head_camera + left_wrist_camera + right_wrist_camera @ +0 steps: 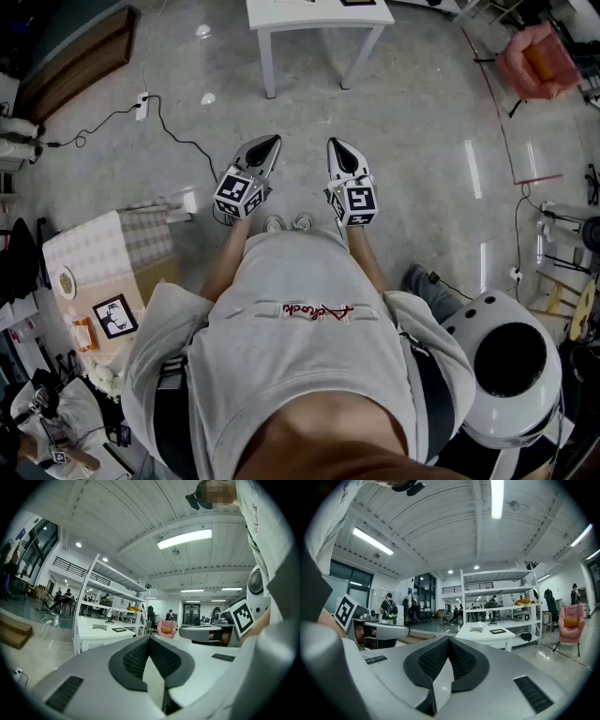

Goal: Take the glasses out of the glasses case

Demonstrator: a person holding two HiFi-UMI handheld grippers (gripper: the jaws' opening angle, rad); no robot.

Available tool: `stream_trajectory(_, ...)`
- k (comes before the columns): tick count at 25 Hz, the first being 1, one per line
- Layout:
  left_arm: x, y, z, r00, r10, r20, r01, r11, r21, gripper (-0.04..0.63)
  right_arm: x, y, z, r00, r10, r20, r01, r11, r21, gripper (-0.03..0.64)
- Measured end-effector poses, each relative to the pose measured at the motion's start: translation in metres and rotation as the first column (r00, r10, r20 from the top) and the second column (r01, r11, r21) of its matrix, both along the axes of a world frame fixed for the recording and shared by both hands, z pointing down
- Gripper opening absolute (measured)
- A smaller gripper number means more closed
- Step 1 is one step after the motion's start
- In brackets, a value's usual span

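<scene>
At waist height, over floor (422, 141): left hand-held gripper (272, 142) and right hand-held gripper (337, 147) both clenched, nothing between pads, pointing level. Glasses case and glasses in no view. White surface (319, 19) ahead, well apart. Judgement: task unstarted, all steps left.

Head cam: high up, looks fwd and steeply down past the person's torso (309, 375) to the floor (422, 187). Left claw (271, 142) and right claw (336, 145) sit mid-frame, white bench (319, 17) at the far edge. Each gripper cam rides low, close behind its own claw, facing level across the room. All 3 share the white bench and pink chair (534, 58). Each gripper cam also catches the other's marker cube (243, 616).
</scene>
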State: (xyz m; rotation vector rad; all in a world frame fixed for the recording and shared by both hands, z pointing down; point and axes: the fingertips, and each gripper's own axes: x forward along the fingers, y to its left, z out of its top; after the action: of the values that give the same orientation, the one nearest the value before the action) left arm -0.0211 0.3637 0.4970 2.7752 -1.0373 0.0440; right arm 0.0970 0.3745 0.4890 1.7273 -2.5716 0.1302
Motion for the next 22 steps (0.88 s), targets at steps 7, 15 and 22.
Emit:
stream_trajectory(7, 0.013, -0.001, 0.000, 1.000, -0.015, 0.008, 0.015, 1.000, -0.004, -0.006, 0.014, -0.002, -0.003, 0.999, -0.014, 0.030, 0.014, 1.000, 0.011, 0.026)
stream_trajectory(15, 0.029, 0.005, 0.014, 1.000, -0.001, 0.020, 0.002, 1.000, -0.023, -0.006, 0.021, -0.008, 0.005, 0.999, -0.014, 0.050, 0.013, 1.000, 0.015, 0.026)
stream_trajectory(22, 0.030, -0.014, 0.028, 1.000, 0.005, 0.007, -0.005, 0.998, -0.062, -0.006, 0.022, -0.026, 0.021, 0.999, -0.005, 0.037, 0.007, 0.999, -0.033, 0.026)
